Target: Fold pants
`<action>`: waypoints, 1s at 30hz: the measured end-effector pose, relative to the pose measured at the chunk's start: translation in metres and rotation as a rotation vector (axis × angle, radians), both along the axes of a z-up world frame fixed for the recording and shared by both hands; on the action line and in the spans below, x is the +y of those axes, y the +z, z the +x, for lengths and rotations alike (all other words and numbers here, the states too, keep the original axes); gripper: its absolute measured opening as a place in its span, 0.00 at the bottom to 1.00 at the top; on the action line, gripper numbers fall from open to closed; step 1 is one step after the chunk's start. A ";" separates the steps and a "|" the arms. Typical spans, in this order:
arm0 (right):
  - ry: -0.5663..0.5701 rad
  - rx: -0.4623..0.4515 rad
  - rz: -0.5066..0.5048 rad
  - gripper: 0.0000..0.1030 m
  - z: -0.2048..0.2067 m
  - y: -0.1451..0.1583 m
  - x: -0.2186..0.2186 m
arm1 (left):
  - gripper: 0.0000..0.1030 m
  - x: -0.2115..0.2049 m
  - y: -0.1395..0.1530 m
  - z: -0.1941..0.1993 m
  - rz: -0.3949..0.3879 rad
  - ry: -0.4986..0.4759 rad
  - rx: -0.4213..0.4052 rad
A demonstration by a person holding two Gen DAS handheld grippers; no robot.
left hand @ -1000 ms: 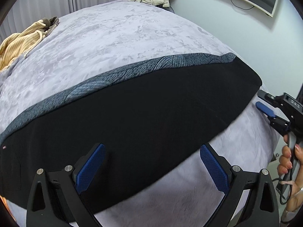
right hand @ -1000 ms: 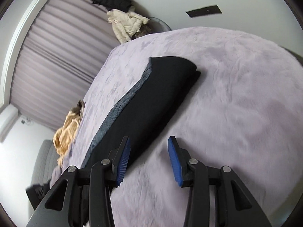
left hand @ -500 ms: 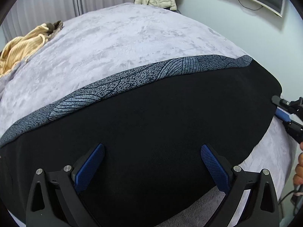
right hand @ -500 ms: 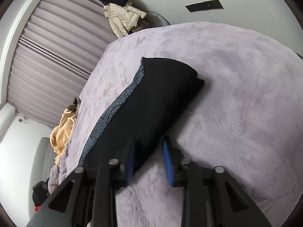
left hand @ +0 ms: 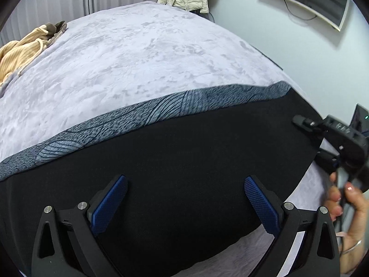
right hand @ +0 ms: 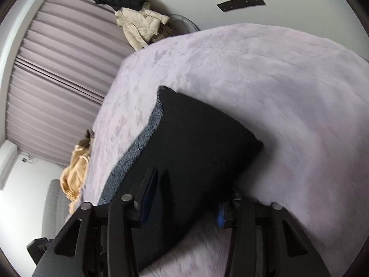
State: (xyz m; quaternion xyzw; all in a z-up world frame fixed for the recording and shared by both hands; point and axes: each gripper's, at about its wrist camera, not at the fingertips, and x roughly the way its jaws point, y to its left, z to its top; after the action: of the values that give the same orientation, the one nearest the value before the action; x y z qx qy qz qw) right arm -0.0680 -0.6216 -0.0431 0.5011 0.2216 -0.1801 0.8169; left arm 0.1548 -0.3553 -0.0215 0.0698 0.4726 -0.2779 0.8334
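Our right gripper (right hand: 184, 198) is closing around the near end of the black pants (right hand: 191, 152), cloth lying between its jaws, though we are not seeing the pads pressing yet. Our left gripper (left hand: 186, 205) is hanging spread wide and empty above the middle of the pants (left hand: 161, 173). We are judging the pants already folded lengthwise into one long band on the lilac bedspread (left hand: 138, 57), a patterned grey strip (left hand: 161, 108) showing along the far edge, with the crosswise folds left to do. We are finding the right pads mostly hidden by cloth, the band's left end cut off, and the layers underneath impossible to count.
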 end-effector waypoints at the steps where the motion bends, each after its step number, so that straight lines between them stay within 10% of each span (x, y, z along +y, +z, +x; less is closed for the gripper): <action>1: 0.003 -0.013 0.007 0.28 0.000 -0.003 -0.001 | 0.99 -0.002 0.003 0.002 -0.028 0.002 -0.003; 8: 0.021 -0.102 0.002 0.19 -0.012 -0.003 0.001 | 0.99 -0.038 0.012 0.006 -0.252 -0.153 0.069; 13: 0.023 -0.172 -0.032 0.17 -0.014 0.013 0.007 | 0.99 -0.057 -0.023 0.022 -0.276 -0.247 0.191; 18: 0.044 -0.194 -0.105 0.16 -0.009 0.041 0.022 | 0.99 -0.034 -0.018 0.043 -0.401 -0.230 0.316; 30: 0.200 -0.201 -0.357 0.16 0.002 0.135 0.107 | 0.99 0.038 0.008 0.062 -0.430 -0.034 0.254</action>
State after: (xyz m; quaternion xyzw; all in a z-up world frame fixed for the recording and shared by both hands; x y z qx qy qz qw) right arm -0.0656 -0.5147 0.0919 0.3397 0.1521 -0.0837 0.9244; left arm 0.2171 -0.3168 -0.0131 -0.1368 0.5023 -0.3925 0.7582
